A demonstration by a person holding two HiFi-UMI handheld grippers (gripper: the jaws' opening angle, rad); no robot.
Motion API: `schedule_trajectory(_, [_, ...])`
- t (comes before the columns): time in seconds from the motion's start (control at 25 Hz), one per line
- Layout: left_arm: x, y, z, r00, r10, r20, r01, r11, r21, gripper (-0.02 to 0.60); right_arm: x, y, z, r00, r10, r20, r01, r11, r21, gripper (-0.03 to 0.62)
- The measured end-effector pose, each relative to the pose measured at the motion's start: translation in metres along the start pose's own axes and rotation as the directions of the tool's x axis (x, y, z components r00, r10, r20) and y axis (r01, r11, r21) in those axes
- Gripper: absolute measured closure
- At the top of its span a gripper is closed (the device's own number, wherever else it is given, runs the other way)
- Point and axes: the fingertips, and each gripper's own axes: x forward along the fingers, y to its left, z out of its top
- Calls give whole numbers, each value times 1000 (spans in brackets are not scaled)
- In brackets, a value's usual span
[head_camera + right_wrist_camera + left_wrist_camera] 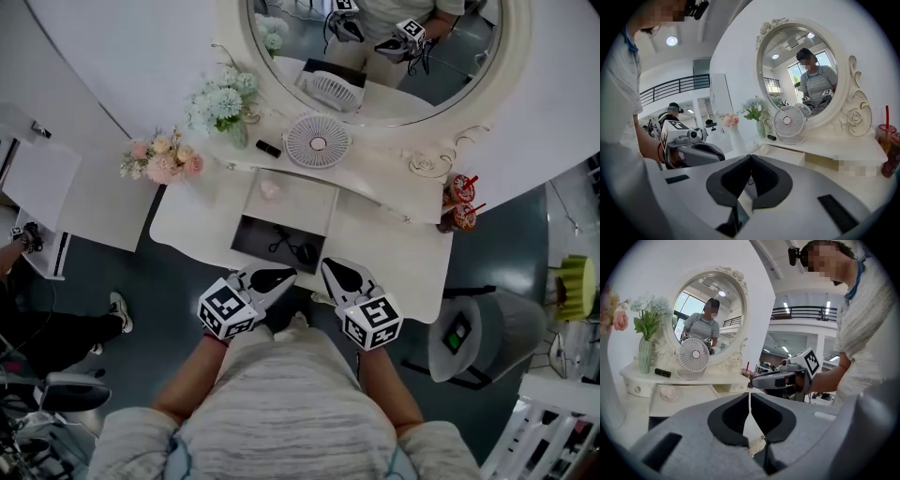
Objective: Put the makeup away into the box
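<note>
A black makeup tube [268, 148] lies on the white vanity's back shelf beside the fan, also visible as the black tube [662, 372] and the black tube [772, 137]. A pale pink item [270, 188] rests on the white tray panel [302, 208]; it shows again as the pink item [669, 393]. In front of it is the open dark box [253, 246], with small black things inside. My left gripper [289, 275] and right gripper [327, 265] hover side by side at the vanity's front edge, both shut and holding nothing. Each appears in the other's view: right gripper [761, 380], left gripper [701, 152].
A round white fan [317, 141] stands under the oval mirror [422, 84]. White-green flowers [223, 98] and pink flowers [161, 157] sit at the left. Two red drink cups [459, 202] stand at the vanity's right end. A grey bin [478, 337] is on the floor to the right.
</note>
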Motion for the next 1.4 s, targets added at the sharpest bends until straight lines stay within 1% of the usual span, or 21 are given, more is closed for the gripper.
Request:
schedule_trajectory(0.2, [-2,-4,2,1000,-4,-10,4,1000,13,566,0,5,1,1000,13,-4,-13,1000,-20,585])
schedule_trajectory(0.48, [-1,-8,4,1000,-15,-23,16,1000,24,566,-3,5,0,1000,7,-25,-8,999,-53,585])
schedule_trajectory(0.68, [2,-10,3,1000,-18,-25,19,1000,24,566,-4,3,0,1000,3,-14,-4,999,-41,585])
schedule_trajectory(1.04, [3,-14,1,999,-22,-25,23,999,24,566,-6,2,-6,1000,-1,-25,0,1000,-30,585])
schedule_trajectory(1.4, [1,-15,0,999,-22,-26,22,999,24,566,-4,6,-7,1000,13,-29,-13,999,-32,586])
